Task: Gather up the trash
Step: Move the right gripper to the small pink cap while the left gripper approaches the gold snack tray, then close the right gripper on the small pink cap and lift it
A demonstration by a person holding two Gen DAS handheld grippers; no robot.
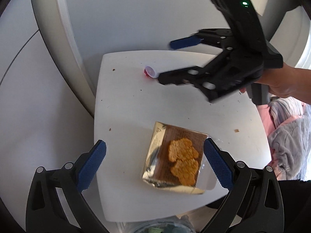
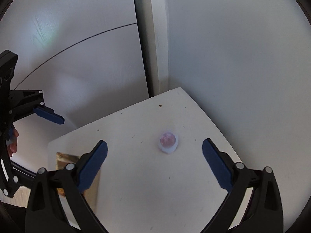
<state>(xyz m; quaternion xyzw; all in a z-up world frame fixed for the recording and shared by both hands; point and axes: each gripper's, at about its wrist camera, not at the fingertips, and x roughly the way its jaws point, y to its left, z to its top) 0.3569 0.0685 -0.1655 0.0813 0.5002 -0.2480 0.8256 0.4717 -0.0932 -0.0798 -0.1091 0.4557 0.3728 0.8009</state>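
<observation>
- White little table [image 1: 124,101] against pale wall panels.
- Left gripper [image 1: 154,162] spread wide over the snack wrapper [image 1: 175,158]: centre it, then squeeze.
- Right gripper [image 2: 154,163] also wide, nothing held; jelly cup [image 2: 168,142] lies just ahead.

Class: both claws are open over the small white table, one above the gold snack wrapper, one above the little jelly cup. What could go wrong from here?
1. The gold snack wrapper lies flat, so the left claw may slide over it or push it toward the table edge.
2. The little jelly cup is small and rounded; the open right claw could knock it away.
</observation>
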